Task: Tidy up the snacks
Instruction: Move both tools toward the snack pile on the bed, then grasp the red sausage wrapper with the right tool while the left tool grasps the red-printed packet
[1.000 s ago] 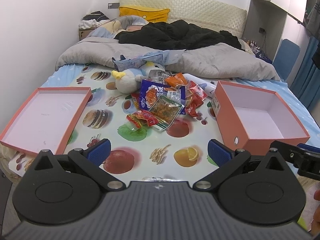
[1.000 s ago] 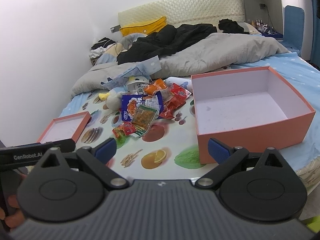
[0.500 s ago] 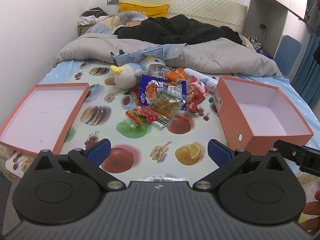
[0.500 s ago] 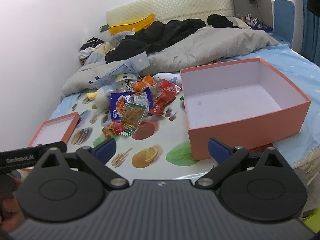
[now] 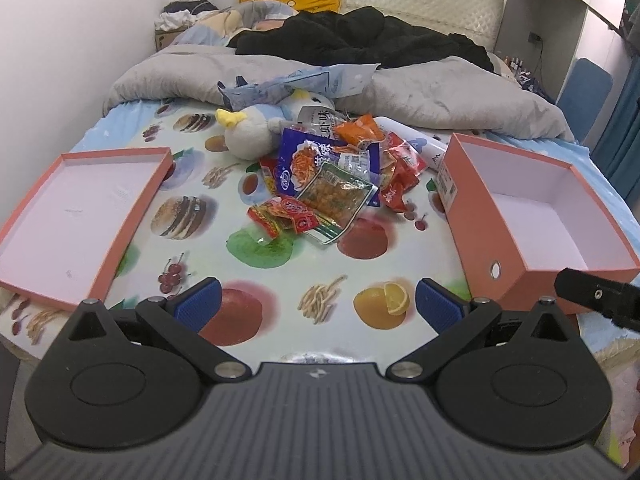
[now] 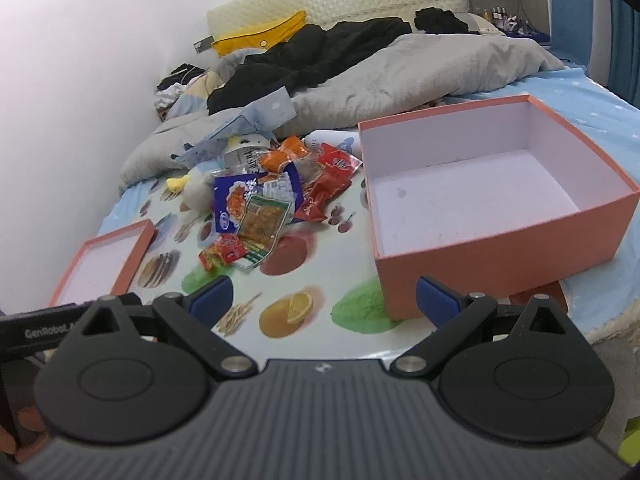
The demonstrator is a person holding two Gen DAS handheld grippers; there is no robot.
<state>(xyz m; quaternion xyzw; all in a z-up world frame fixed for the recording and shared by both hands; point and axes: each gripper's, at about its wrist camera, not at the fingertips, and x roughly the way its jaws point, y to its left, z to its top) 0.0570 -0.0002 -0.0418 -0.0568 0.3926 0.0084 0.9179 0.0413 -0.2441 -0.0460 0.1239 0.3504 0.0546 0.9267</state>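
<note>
A heap of snack packets (image 5: pixel 332 178) (image 6: pixel 272 196) lies mid-bed on a fruit-print sheet: a blue bag (image 5: pixel 316 160), a clear-and-green bag (image 5: pixel 338 196), small red packets (image 5: pixel 284 216) and orange ones. An empty orange box (image 5: pixel 480 220) (image 6: pixel 500 248) stands to the right of the heap. Its shallow lid (image 5: pixel 132 216) (image 6: pixel 132 256) lies to the left. My left gripper (image 5: pixel 318 306) hangs open over the near edge of the bed, well short of the heap. My right gripper (image 6: pixel 322 298) is also open, close to the box's near corner. Neither holds anything.
A grey plush penguin (image 5: pixel 248 134) sits just behind the snacks, under a pale blue paper bag (image 5: pixel 300 84). A grey duvet (image 5: pixel 440 96) and black clothing (image 5: pixel 360 40) cover the far half of the bed. A wall runs along the left; a blue chair (image 5: pixel 584 88) stands at the right.
Both grippers have moved forward toward the bed, so the snacks and the box look nearer and larger. Both stay open. Nothing on the bed has moved.
</note>
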